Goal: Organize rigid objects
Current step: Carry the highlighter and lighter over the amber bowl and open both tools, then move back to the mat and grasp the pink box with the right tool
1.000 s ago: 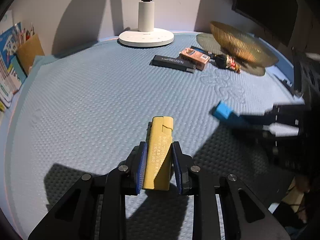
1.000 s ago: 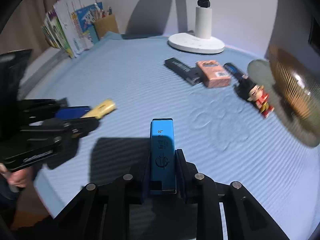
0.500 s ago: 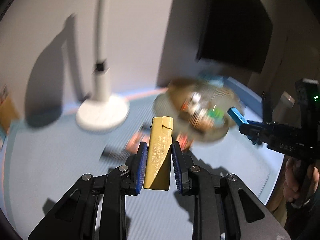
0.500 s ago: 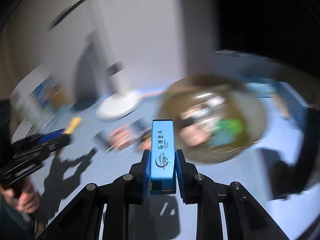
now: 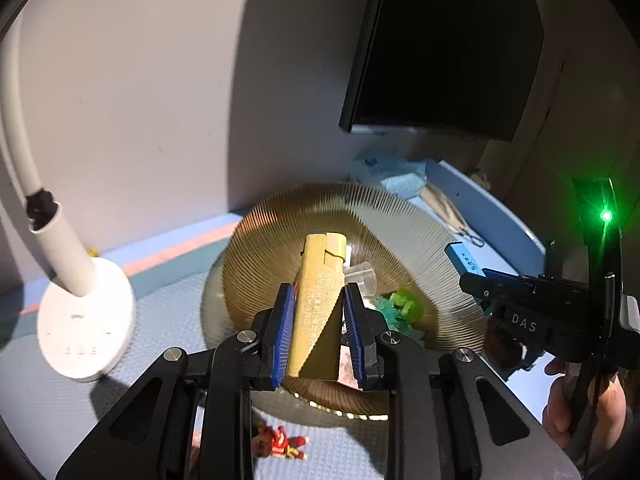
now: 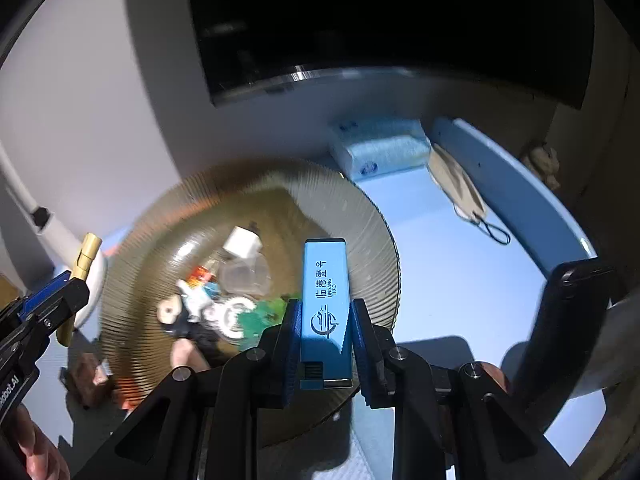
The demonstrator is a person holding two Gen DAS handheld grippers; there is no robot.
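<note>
Above the ribbed gold bowl (image 5: 280,232), left tongs (image 5: 316,336) pinch a yellow lighter (image 5: 316,300), right tongs (image 6: 325,344) pinch a blue lighter (image 6: 326,300); delivery step, next likely lowering and releasing both into it.

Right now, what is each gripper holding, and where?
The left gripper pinches a yellow lighter by its lower body. The right gripper pinches a blue lighter near its bottom end.

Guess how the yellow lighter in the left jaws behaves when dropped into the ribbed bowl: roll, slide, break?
The yellow lighter is flat-sided and boxy, so it probably slides rather than rolls. It looks stiff and light. The ribbed bowl slopes inward, so it likely settles among the toys.
</note>
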